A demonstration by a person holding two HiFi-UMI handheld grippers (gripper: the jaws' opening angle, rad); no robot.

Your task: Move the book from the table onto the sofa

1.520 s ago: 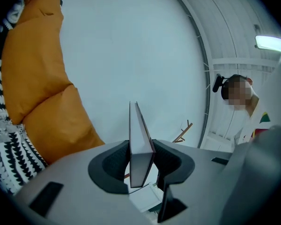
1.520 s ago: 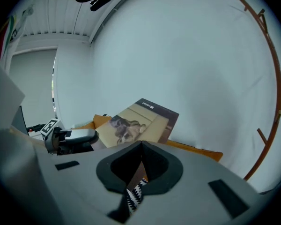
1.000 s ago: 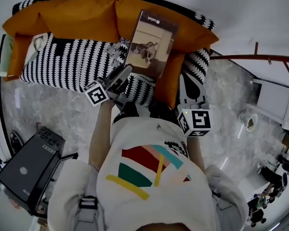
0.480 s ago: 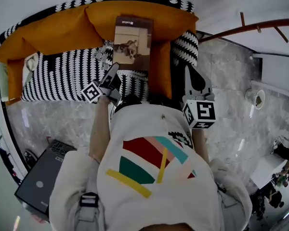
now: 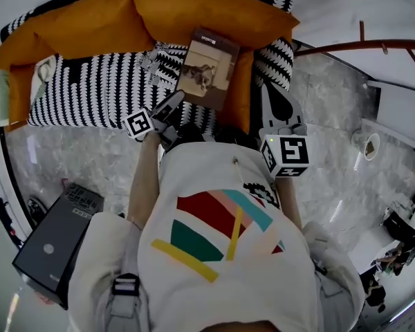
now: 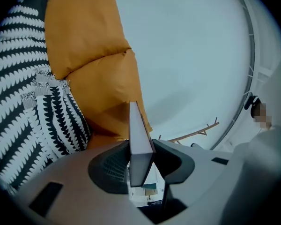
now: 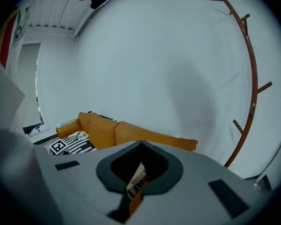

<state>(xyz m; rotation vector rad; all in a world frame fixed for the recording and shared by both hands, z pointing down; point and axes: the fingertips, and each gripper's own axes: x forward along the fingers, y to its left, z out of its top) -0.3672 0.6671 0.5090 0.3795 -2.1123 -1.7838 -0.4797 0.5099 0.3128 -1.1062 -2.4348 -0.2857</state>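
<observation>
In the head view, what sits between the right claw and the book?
An orange end cushion lies between the right claw and the book held in the left claw; the head view shows it.

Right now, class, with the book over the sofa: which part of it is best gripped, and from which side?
Grip the near short edge of the book, coming from the person's side, with the jaws across its thin thickness. It is a flat slab, its far edge faces the orange back cushions, and the left gripper is shut on that near edge this way.
</observation>
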